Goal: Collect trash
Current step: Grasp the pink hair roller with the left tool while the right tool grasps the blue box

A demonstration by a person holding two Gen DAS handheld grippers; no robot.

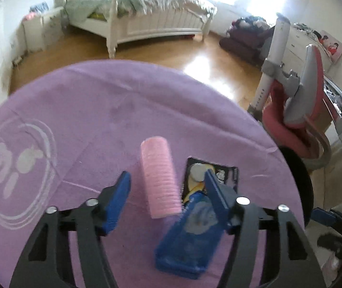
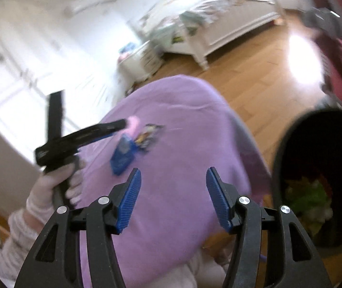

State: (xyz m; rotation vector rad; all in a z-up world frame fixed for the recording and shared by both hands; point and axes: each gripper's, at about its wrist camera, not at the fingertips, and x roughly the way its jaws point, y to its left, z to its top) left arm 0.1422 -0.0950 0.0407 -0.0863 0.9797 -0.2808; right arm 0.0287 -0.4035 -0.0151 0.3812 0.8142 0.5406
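Right now your left tool (image 1: 168, 187) is hanging with its jaws spread and gripping nothing, a fuzzy pink cylindrical hair roller (image 1: 160, 178) lying between the blue pads without touching either. Just beside it are sitting a flat blue plastic packet (image 1: 187, 235) and a dark printed snack wrapper (image 1: 215, 171), both on the lilac cloth-covered table (image 1: 87, 120). Closing here, you are risking the far pad catching the packet or wrapper too, so one piece could be dragging off the table edge onto the wooden floor (image 1: 166, 50). Your right tool (image 2: 173, 196) is also spread and empty, well short of the round black trash bin (image 2: 288, 144). Counting: two tools, one roller, one packet, one wrapper, one bin already holding greenish scraps.
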